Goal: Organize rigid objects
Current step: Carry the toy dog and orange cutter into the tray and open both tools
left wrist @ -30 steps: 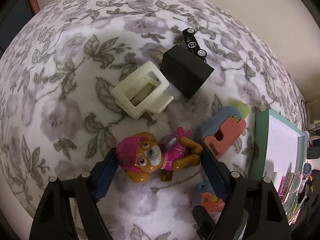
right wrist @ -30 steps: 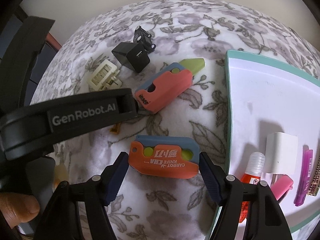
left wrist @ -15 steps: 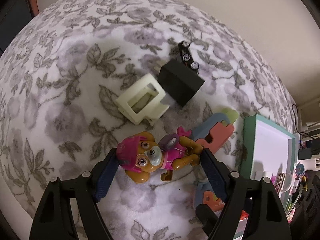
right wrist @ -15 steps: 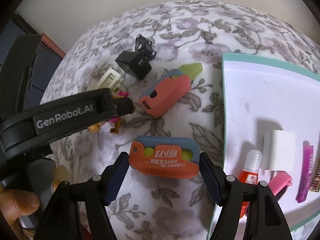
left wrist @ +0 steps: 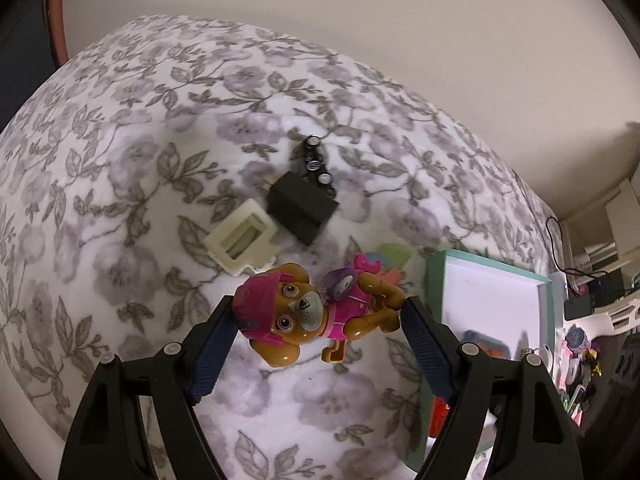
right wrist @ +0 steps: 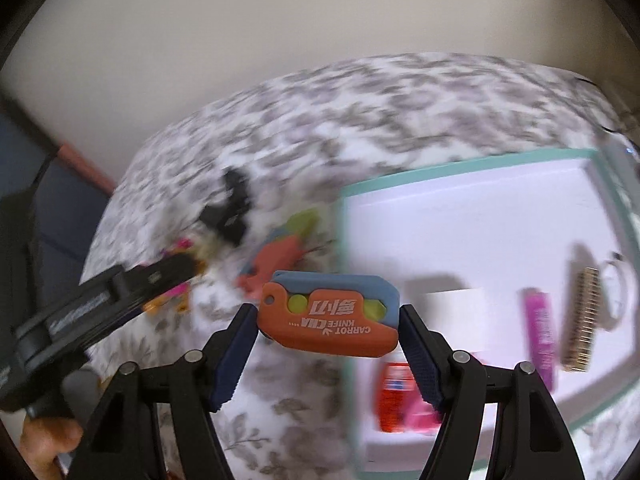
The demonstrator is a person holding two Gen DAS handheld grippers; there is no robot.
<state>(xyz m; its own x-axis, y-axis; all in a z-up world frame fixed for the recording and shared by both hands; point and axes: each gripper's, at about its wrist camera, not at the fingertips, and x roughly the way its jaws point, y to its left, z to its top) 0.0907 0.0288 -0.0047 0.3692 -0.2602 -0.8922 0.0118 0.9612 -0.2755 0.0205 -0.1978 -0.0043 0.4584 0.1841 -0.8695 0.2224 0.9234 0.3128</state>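
My left gripper (left wrist: 318,322) is shut on a pink and brown toy dog (left wrist: 308,316) and holds it above the floral cloth (left wrist: 120,184). My right gripper (right wrist: 328,316) is shut on an orange and blue carrot knife toy (right wrist: 330,314), raised at the left edge of the teal-rimmed white tray (right wrist: 460,178). The tray also shows in the left wrist view (left wrist: 434,276). A second carrot knife (right wrist: 276,256) lies on the cloth beyond. The right wrist view is blurred.
On the cloth lie a cream plastic holder (left wrist: 242,238), a black block (left wrist: 302,210) and a black toy car (left wrist: 316,160). The tray holds a white block (right wrist: 456,306), a pink marker (right wrist: 540,332), a red tube (right wrist: 394,396) and a gold comb (right wrist: 582,320).
Both grippers have lifted their toys off the cloth. The right gripper has swung toward the tray with the carrot knife. The left gripper has risen with the dog.
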